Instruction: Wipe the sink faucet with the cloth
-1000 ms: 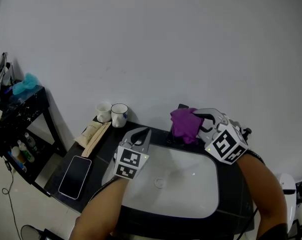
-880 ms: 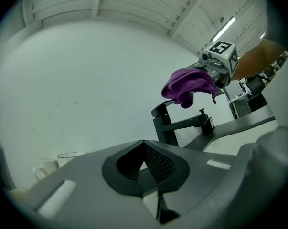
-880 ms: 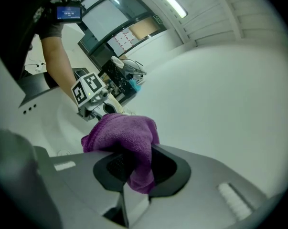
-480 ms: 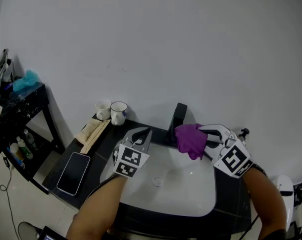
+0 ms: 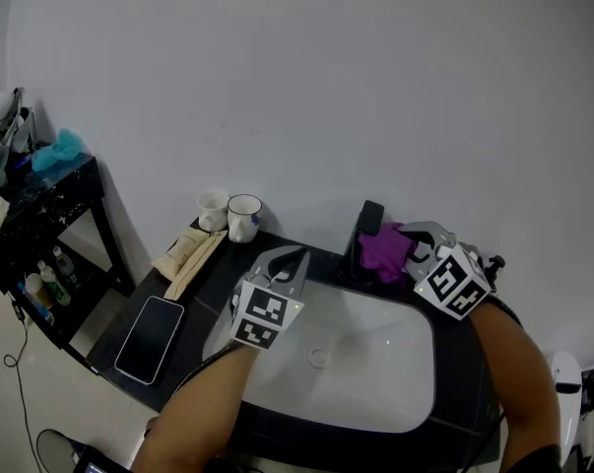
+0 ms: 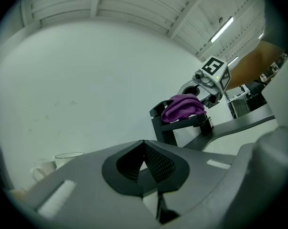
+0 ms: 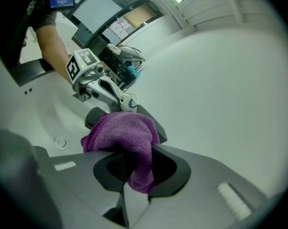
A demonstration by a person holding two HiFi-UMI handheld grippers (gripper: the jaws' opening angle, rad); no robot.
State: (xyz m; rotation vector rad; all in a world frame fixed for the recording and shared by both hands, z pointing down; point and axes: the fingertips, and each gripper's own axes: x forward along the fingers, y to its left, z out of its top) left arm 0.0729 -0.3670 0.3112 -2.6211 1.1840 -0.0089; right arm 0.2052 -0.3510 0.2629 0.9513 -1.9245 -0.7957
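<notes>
Now right tongs (image 5: 411, 251) clench the purple cloth (image 5: 380, 250) against the faucet (image 5: 368, 221); left tongs (image 5: 293, 258) hang closed above the sink (image 5: 375, 387).

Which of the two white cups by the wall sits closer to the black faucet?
The white cup with the dark rim, on the sink side. The plain white cup stands beyond it, farther from the black faucet.

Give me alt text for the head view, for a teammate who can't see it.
From above, the right tool holds a purple cloth against the black faucet at the back of a white sink. The left tool hangs empty over the sink's left rim; a phone and two cups sit on the dark counter at left.
</notes>
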